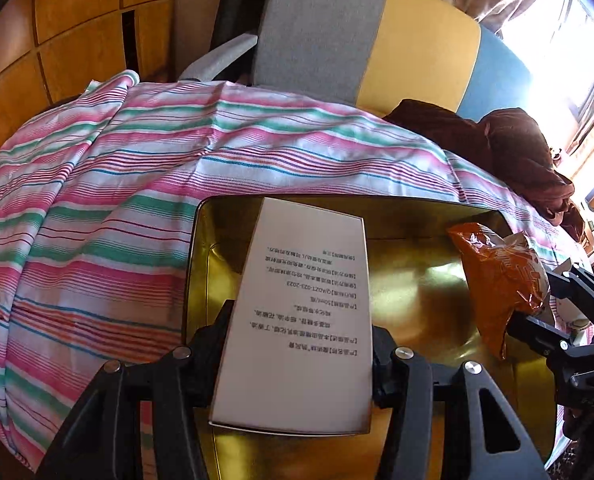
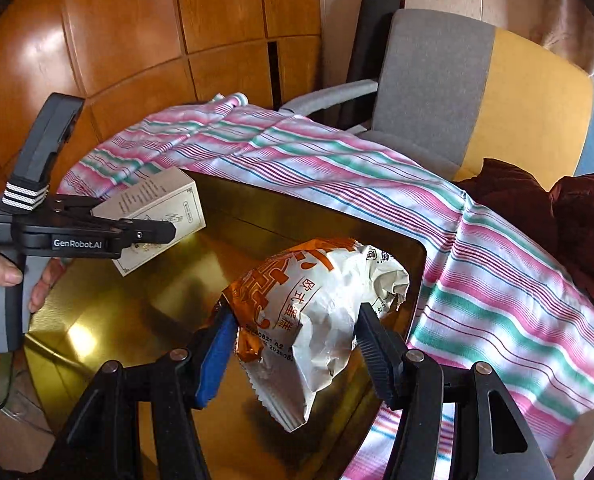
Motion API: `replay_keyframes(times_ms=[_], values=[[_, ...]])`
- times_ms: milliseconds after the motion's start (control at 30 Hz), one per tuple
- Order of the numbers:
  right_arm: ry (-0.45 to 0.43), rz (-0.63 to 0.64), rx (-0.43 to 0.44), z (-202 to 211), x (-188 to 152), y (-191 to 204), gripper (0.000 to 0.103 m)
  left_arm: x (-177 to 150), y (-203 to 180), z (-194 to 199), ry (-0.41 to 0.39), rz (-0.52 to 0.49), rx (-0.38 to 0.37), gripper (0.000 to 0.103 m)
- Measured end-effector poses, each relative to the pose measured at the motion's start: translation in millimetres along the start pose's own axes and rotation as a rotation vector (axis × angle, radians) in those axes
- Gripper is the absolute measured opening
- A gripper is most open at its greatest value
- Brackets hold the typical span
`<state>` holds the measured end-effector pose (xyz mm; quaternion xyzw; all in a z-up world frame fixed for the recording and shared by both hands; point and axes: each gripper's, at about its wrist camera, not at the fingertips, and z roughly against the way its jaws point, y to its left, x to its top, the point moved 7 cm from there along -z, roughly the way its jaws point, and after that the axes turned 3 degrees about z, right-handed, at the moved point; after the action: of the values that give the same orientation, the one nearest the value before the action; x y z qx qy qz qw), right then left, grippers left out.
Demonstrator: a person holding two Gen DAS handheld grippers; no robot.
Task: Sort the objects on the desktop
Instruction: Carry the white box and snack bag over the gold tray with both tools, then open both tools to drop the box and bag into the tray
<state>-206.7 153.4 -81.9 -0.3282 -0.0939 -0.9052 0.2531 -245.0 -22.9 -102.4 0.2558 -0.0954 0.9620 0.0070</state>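
Left gripper (image 1: 301, 354) pinching white box (image 1: 297, 320), right gripper (image 2: 293, 354) pinching snack packet (image 2: 317, 320), both over gold tin (image 1: 417, 280); I lower each level, apart.

Both tools are built of matt black plastic links, each joint pinned with a round silver screw head. The right gripper (image 2: 293, 344) has ribbed black jaws, one faced with a bright blue pad. Seen from the right wrist, the left gripper (image 2: 153, 234) carries white "GenRobot.AI" lettering on its side — plus a smaller white label further back — and a band of white stripes across its upright black housing. Its handle is grey, and a thin black cable trails below the hand (image 2: 1, 284).
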Motion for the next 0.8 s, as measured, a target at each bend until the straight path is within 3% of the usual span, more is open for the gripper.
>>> replay_keyframes(times_ms=[267, 433, 800], values=[[-0.03, -0.045, -0.022, -11, 2, -15, 0.068, 12, 4, -11, -0.026, 0.036, 0.055, 0.055], [-0.074, -0.078, -0.005, -1, 1, -17, 0.069, 12, 2, -10, -0.03, 0.064, 0.052, 0.063], [-0.124, -0.132, -0.012, 17, -3, -14, 0.07, -5, -1, 27, -0.118, 0.035, 0.068, 0.064]])
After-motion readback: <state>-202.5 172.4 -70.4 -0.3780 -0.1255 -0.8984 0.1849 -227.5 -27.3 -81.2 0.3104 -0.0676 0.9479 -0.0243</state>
